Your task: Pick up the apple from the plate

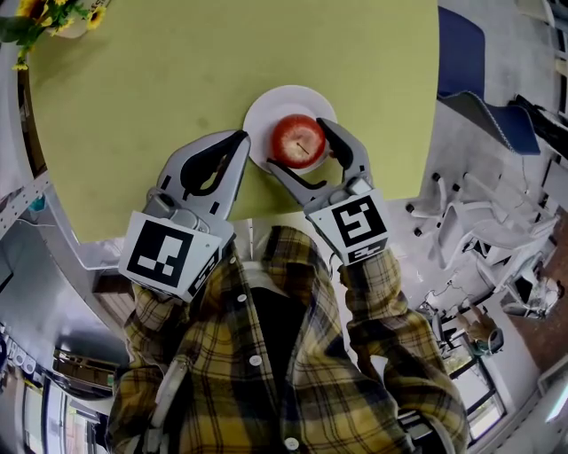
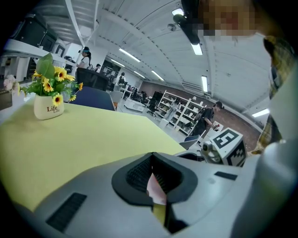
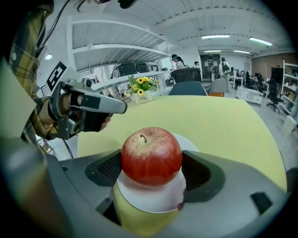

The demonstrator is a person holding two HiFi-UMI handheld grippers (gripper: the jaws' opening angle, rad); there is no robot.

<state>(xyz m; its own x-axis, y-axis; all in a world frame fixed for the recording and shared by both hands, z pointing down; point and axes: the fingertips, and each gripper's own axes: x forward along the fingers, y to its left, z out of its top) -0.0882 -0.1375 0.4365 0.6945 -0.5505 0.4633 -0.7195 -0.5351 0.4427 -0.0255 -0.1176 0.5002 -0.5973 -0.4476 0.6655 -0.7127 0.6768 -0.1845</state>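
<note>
A red apple stands on a small white plate near the front edge of the yellow-green table. My right gripper has one jaw on each side of the apple, and both pads touch its sides. In the right gripper view the apple fills the gap between the pads, its base on the plate. My left gripper is shut with nothing in it, its tip just left of the plate. It also appears in the right gripper view as a left gripper held by a hand.
A white vase of yellow flowers stands at the table's far left corner. White chairs and a blue chair stand off the table's right side. People stand by shelves far back.
</note>
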